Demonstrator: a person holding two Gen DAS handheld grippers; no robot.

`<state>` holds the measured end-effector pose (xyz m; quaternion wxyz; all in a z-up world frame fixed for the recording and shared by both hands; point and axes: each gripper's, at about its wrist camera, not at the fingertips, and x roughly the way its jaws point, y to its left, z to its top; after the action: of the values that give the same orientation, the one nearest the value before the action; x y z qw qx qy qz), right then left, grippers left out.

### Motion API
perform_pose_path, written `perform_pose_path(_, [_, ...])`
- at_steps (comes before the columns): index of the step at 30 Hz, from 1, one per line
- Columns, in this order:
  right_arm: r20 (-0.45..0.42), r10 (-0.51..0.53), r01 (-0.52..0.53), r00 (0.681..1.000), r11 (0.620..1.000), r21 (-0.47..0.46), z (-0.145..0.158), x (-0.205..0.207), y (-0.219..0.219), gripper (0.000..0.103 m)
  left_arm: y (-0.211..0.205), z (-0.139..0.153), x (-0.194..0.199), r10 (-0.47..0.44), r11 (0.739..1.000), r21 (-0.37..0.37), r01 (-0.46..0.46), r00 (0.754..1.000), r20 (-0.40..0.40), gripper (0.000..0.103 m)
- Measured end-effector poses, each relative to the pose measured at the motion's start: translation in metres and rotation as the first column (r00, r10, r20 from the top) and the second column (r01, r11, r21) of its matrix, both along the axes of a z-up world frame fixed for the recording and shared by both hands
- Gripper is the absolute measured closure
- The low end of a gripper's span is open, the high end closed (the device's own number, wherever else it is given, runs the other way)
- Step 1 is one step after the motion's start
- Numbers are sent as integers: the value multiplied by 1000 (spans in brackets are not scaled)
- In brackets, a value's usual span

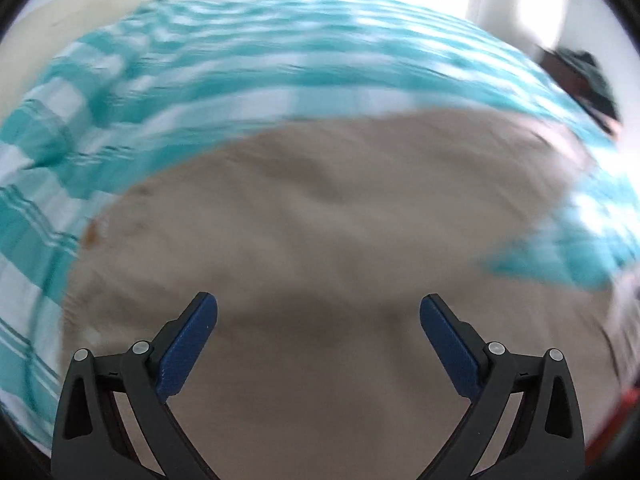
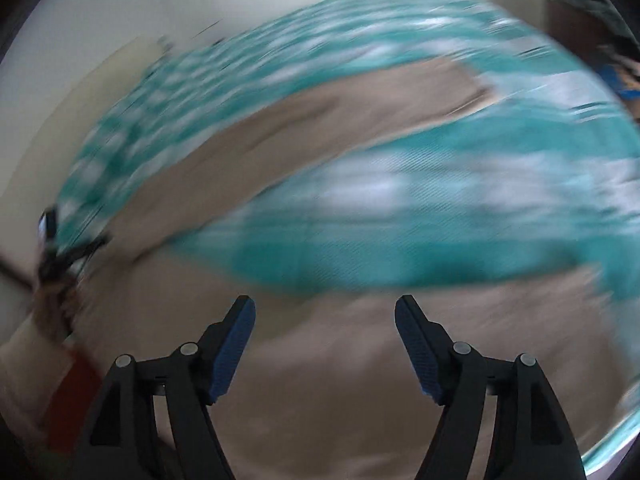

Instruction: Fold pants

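Both of my views are smeared with motion blur, so seams, pockets and hems on the pants (image 1: pixel 320 240) are hard to make out, and the lens edge cuts the cloth off at the bottom. At the left rim of the right wrist view a dark tangle beside a red patch is too blurred for me to name. My left gripper (image 1: pixel 318 312) is spread wide with nothing between its blue pads (image 1: pixel 188 344); my right gripper (image 2: pixel 325 314) is likewise parted and empty. The left view fills with one broad beige expanse, a small brownish mark near its left edge. Only the right view shows a long leg stretching away toward the upper right. The pants lie flat on a teal-and-white checked bedspread (image 1: pixel 240 80), wrinkled softly, directly under both grippers.
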<state>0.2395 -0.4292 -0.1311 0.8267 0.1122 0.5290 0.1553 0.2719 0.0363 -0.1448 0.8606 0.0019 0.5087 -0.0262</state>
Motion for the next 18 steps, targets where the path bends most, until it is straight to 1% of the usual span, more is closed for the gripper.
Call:
perform_pose_path(2, [-37, 58, -55, 998, 994, 95, -16, -13, 35, 31, -27, -7, -26, -83, 996, -48, 81, 996, -43, 1])
perform_pose_path(3, [-57, 84, -75, 995, 988, 131, -25, -16, 50, 31, -45, -15, -43, -144, 988, -64, 140, 987, -70, 1])
perform_pose_path(4, [-78, 117, -104, 990, 981, 162, -35, -20, 66, 31, -60, -22, -57, -196, 980, -49, 192, 977, -87, 1])
perform_pose_path(5, [-97, 151, -133, 984, 976, 172, -44, -21, 79, 31, -71, -30, -70, -227, 973, 11, 229, 969, -97, 1])
perform_pose_path(6, [-115, 176, -158, 978, 975, 155, -53, -23, 88, 31, -76, -37, -80, -239, 966, 78, 248, 965, -106, 1])
perform_pose_path(7, [-126, 189, -176, 974, 978, 111, -58, -28, 92, 31, -74, -42, -85, -239, 961, 115, 252, 964, -116, 1])
perform_pose_path(8, [-121, 183, -178, 976, 982, 58, -60, -30, 87, 31, -56, -47, -89, -213, 965, 125, 229, 969, -126, 0])
perform_pose_path(9, [-114, 154, -155, 981, 988, 2, -59, -31, 71, 31, -40, -47, -89, -178, 973, 124, 195, 975, -133, 0])
perform_pose_path(10, [-121, 99, -105, 988, 994, -41, -60, -29, 46, 31, -22, -48, -87, -132, 979, 137, 152, 981, -144, 0])
perform_pose_path(11, [-130, 48, -58, 990, 996, -75, -61, -27, 25, 31, 1, -48, -87, -72, 981, 166, 98, 985, -155, 0])
perform_pose_path(12, [-139, -37, 19, 990, 992, -127, -63, -27, -9, 31, 32, -48, -88, 1, 976, 216, 34, 987, -159, 0])
perform_pose_path(13, [-130, -146, 120, 981, 975, -187, -63, -31, -52, 31, 46, -48, -90, 34, 969, 245, 6, 987, -158, 0])
perform_pose_path(14, [-119, -202, 174, 972, 962, -211, -62, -33, -78, 33, 73, -49, -94, 83, 959, 279, -37, 984, -156, 0])
perform_pose_path(16, [-86, -314, 287, 945, 928, -236, -57, -48, -132, 36, 100, -48, -100, 109, 970, 231, -72, 983, -147, 0])
perform_pose_path(17, [-80, -337, 308, 938, 918, -251, -56, -53, -144, 36, 111, -49, -104, 107, 977, 201, -77, 984, -145, 0])
perform_pose_path(18, [-71, -353, 321, 933, 904, -282, -56, -57, -151, 36, 112, -50, -104, 95, 978, 198, -66, 985, -144, 0])
